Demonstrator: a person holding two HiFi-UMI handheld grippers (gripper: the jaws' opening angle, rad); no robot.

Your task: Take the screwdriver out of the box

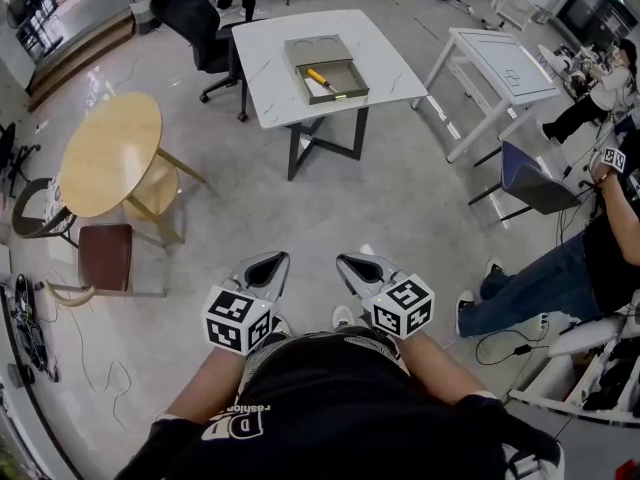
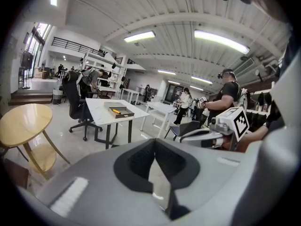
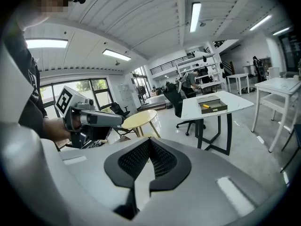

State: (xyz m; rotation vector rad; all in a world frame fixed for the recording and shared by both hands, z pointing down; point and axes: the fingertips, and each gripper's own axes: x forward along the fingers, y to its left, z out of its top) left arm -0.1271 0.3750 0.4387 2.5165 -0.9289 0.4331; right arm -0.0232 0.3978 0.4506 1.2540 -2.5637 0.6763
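Standing well back from the white marble-look surface (image 1: 265,63), a person holds the left gripper (image 1: 272,260) and right gripper (image 1: 350,261) low at the waist, both sets of jaws clenched on nothing. Across the floor, the yellow-handled screwdriver (image 1: 320,78) lies inside the open grey box (image 1: 345,95) on that surface, well apart from either gripper.

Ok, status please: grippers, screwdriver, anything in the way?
Left gripper and right gripper shut, empty, near body. Yellow-handled screwdriver in grey open box on white table, far ahead. No obstacle between.
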